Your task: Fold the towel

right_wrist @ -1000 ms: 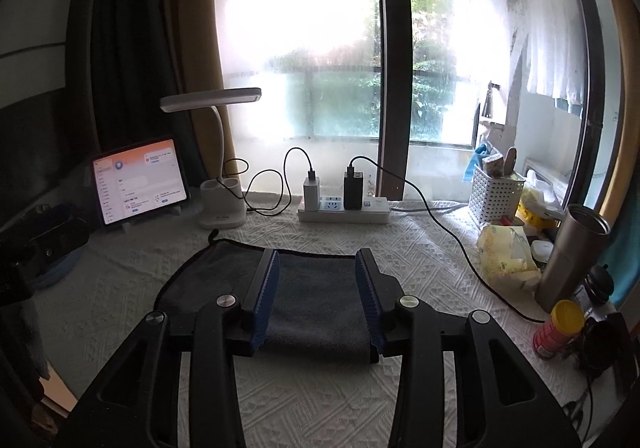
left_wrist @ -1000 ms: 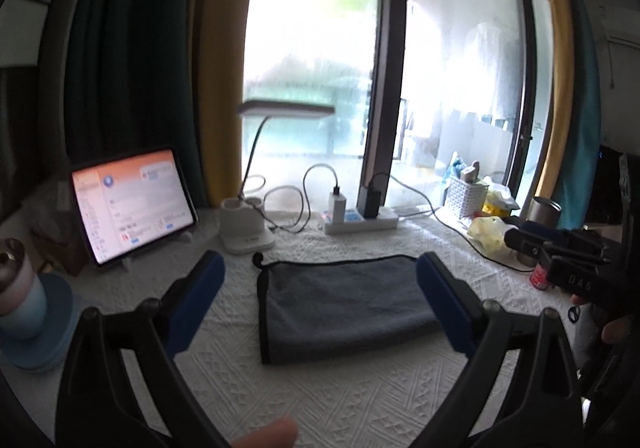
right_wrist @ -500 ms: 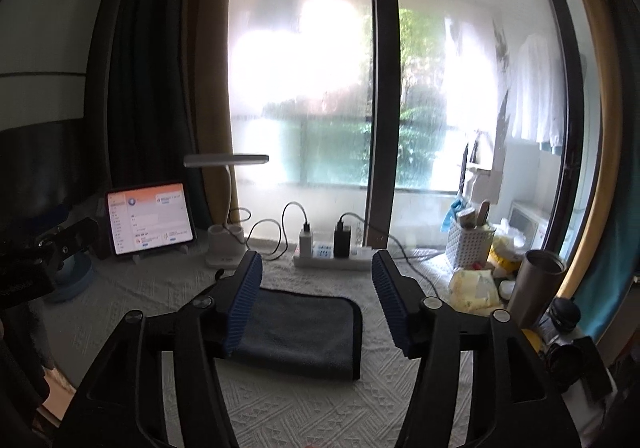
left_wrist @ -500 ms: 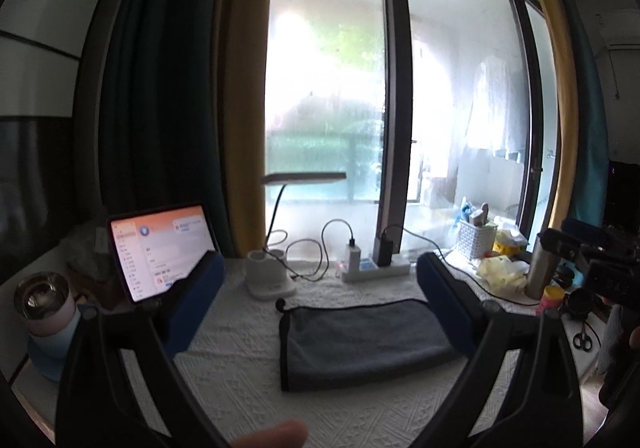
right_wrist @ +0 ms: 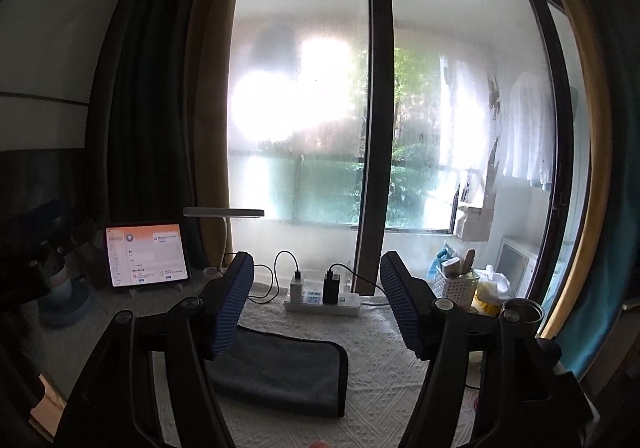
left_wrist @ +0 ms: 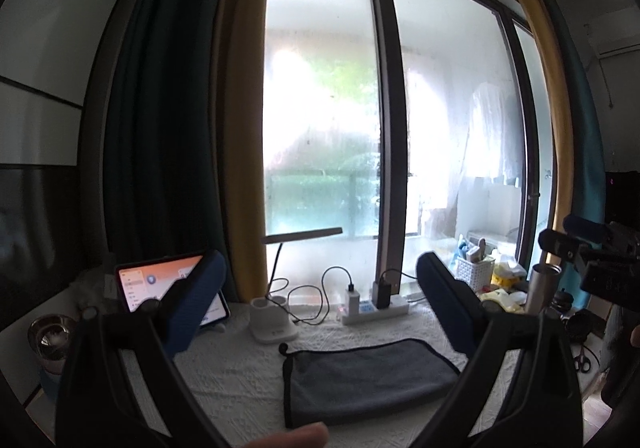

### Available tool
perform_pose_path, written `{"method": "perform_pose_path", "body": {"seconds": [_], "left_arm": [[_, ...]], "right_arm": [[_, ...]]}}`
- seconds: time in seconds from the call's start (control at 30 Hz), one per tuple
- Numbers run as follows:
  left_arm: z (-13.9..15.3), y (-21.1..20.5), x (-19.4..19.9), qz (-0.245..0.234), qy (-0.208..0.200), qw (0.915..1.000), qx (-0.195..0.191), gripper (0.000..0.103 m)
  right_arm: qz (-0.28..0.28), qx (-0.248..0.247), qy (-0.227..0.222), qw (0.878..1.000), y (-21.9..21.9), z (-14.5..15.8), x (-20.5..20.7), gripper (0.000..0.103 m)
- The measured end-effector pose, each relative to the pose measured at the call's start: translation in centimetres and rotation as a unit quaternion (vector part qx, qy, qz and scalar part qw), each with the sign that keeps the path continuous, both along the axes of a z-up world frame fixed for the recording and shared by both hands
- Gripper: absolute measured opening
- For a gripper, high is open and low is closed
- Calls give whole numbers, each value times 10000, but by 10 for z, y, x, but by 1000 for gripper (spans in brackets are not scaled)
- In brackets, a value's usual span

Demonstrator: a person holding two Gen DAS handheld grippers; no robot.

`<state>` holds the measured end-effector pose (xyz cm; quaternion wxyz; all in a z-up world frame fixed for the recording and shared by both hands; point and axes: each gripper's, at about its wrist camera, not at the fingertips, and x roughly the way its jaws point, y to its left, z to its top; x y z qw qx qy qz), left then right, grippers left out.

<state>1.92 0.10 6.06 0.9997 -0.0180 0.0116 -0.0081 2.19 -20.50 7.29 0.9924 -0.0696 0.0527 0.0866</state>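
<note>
A grey towel (left_wrist: 368, 380) with dark edging lies folded flat on the white textured tablecloth (left_wrist: 240, 372). It also shows in the right wrist view (right_wrist: 280, 372). My left gripper (left_wrist: 320, 300) is open and empty, held high above and behind the towel. My right gripper (right_wrist: 316, 304) is open and empty, also well above the towel. The right gripper's body shows at the right edge of the left wrist view (left_wrist: 600, 260).
At the back stand a lit tablet (left_wrist: 160, 284), a white desk lamp (left_wrist: 276, 320), a power strip with chargers (left_wrist: 376, 304), a white basket (left_wrist: 476, 272), a steel tumbler (left_wrist: 540, 288) and a metal cup (left_wrist: 48, 340) at left. A large window is behind.
Both grippers have risen and drawn back from the towel, so it looks smaller and lower. The right gripper's jaws have widened. The towel has not moved.
</note>
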Motion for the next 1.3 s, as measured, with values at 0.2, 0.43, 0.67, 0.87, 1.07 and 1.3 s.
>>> {"method": "perform_pose_path", "body": {"seconds": [0.2,0.43,0.67,0.87,1.07,1.3], "left_arm": [[0,3,3,40,-32,9999,-89,98],[-5,7,6,127,13,9999,-114,98],[-2,4,1,105,-57,9999,-94,98],[-2,5,0,95,-40,9999,-103,98],[-1,5,2,43,6,9999,-128,98],[-3,3,5,3,61,9999,-106,98]], "right_arm": [[-9,-13,-60,10000,2,1,2,70],[-24,-21,-33,10000,3,0,4,70],[-22,-18,-27,10000,3,-1,4,70],[-20,-12,-21,10000,3,-1,5,70],[-30,-4,26,10000,3,-3,8,70],[-29,9,56,10000,4,-5,9,70]]}}
